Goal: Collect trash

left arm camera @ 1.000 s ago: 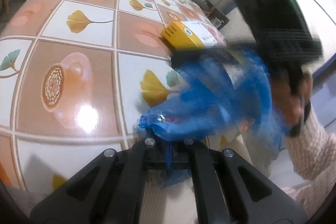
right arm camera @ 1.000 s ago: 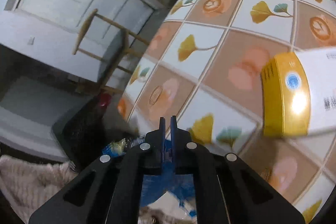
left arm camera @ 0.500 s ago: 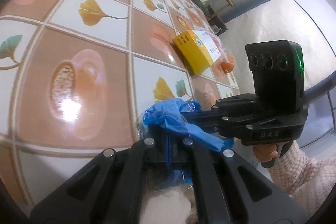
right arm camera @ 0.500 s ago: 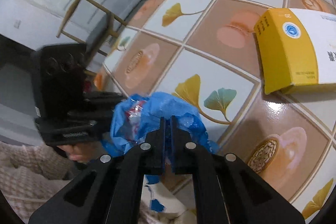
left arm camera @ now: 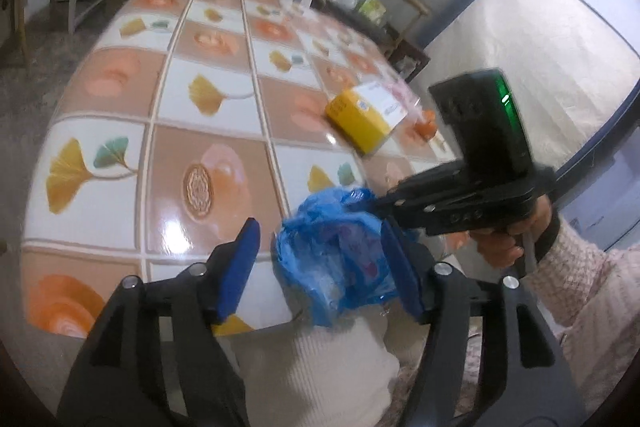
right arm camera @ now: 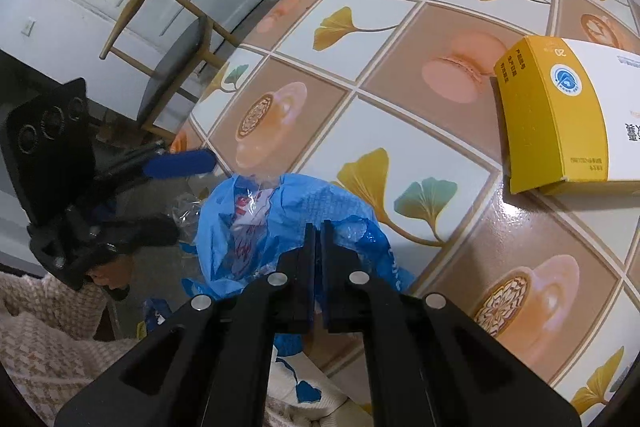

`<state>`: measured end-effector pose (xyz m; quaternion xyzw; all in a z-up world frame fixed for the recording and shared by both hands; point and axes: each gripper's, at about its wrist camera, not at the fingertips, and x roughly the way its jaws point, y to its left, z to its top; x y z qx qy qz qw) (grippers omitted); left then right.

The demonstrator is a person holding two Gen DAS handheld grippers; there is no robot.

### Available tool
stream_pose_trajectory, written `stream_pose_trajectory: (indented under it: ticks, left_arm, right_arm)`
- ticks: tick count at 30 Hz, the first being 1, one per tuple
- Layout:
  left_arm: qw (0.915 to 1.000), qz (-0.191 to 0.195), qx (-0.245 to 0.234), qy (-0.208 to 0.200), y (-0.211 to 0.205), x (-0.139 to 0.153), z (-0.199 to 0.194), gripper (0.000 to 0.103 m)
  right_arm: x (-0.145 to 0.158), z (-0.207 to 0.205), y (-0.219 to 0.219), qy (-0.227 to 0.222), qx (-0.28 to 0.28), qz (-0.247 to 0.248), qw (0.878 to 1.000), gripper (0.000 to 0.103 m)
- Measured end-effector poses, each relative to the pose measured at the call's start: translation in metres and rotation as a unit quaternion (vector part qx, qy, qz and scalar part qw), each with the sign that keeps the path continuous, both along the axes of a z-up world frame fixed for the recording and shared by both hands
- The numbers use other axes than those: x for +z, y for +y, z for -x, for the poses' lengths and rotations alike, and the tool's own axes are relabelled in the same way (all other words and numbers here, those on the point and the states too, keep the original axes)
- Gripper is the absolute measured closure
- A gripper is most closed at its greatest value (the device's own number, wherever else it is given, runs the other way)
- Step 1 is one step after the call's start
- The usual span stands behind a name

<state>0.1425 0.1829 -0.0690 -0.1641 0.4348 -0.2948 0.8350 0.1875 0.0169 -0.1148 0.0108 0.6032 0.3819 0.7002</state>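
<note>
Pinching a fold of the blue bag (right arm camera: 280, 223), the right gripper (right arm camera: 316, 227) has its jaws pressed together on the thin plastic, just ahead of its own fingertips at the near edge of the table (right arm camera: 400, 39). The left gripper (left arm camera: 320, 267) is opening: its blue pads (left arm camera: 240, 267) stand spread on either side of the bag, one clearly off it, the other hidden behind the plastic, so contact there I cannot tell.

The bag looks light, limp and crinkly, with clear wrappers and scraps inside showing through. It will likely sag and swing from a single pinch, and slick film could slide out between flat pads. A gathered bunch of rim, or a twisted neck, seems the safest place to grip; a hold on the belly would probably just stretch it or squeeze the contents out.

Beyond the right gripper, off to its right, lies a yellow box (right arm camera: 560, 115), apart from the bag. Its yellow face carries a round blue-and-white emblem, small printed lines too fine to read, and what looks like "20" upside down. Red print on a wrapper inside the bag is illegible.
</note>
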Motion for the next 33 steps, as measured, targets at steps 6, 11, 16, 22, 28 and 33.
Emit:
stream_pose_trajectory:
  ticks: [6, 11, 16, 22, 28, 33]
  left_arm:
    - [0.9990, 0.036, -0.019, 0.020, -0.013, -0.006, -0.010, 0.025]
    - [0.9985, 0.016, -0.046, 0.027, -0.030, -0.018, -0.011, 0.025]
    - [0.9943, -0.074, -0.076, -0.009, -0.056, -0.020, -0.006, 0.025]
    - [0.9854, -0.141, -0.088, -0.037, -0.074, -0.020, -0.002, 0.025]
    - [0.9650, -0.235, -0.095, -0.066, -0.094, -0.022, 0.003, 0.035]
    - [0.9666, -0.235, -0.082, -0.062, -0.093, -0.020, -0.004, 0.054]
  right_arm:
    - [-0.002, 0.000, -0.002, 0.005, -0.010, -0.007, 1.000, 0.102]
    - [-0.003, -0.002, -0.007, 0.018, -0.018, -0.017, 1.000, 0.102]
    - [-0.006, -0.006, -0.014, 0.040, -0.027, -0.034, 0.998, 0.102]
    - [-0.011, -0.010, -0.019, 0.066, -0.044, -0.053, 0.995, 0.102]
    - [-0.013, -0.009, -0.024, 0.073, -0.067, -0.072, 0.993, 0.102]
    - [0.008, -0.004, -0.039, 0.036, -0.086, -0.090, 0.991, 0.096]
